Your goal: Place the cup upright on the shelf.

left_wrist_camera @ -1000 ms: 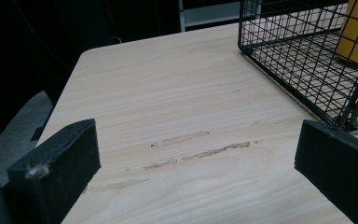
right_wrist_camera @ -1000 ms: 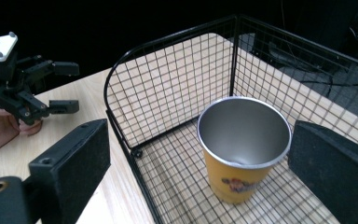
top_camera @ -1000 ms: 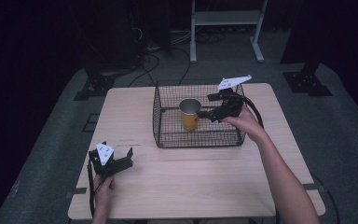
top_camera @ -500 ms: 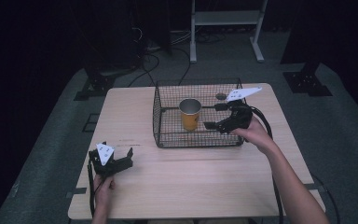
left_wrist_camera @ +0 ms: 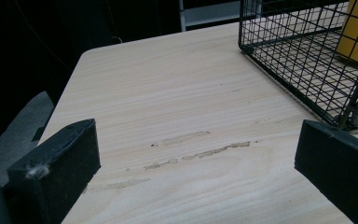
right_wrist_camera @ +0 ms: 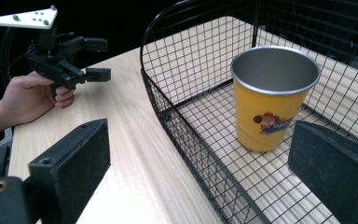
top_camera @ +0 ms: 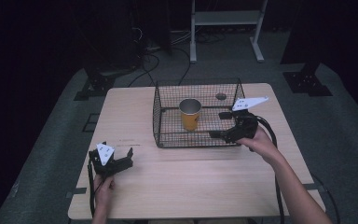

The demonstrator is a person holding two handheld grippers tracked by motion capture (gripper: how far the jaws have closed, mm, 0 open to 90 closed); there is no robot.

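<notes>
High view: your right tool [top_camera: 220,124] sits at the right end of the basket [top_camera: 158,116], its jaws spread wide and gripping nothing, one jaw over the basket's near rim and one farther in. The cup [top_camera: 190,113] stands upright inside the basket, left of that tool and apart from it. Your left tool [top_camera: 123,159], also wide and empty, rests near the worktop's [top_camera: 205,182] front left; bare board lies between it and the basket, and the near half of the worktop is free.

Left gripper view: the jaws frame bare worktop [left_wrist_camera: 168,116] with faint scuffs; the basket's [left_wrist_camera: 307,70] corner stands just beyond the right jaw, and the worktop's far left edge is visible.

Right gripper view: the cup [right_wrist_camera: 272,100] has a printed figure on its side, and the basket's [right_wrist_camera: 168,102] near wall runs between the jaws. The left tool [right_wrist_camera: 98,58] appears beyond, in a hand [right_wrist_camera: 28,100].
</notes>
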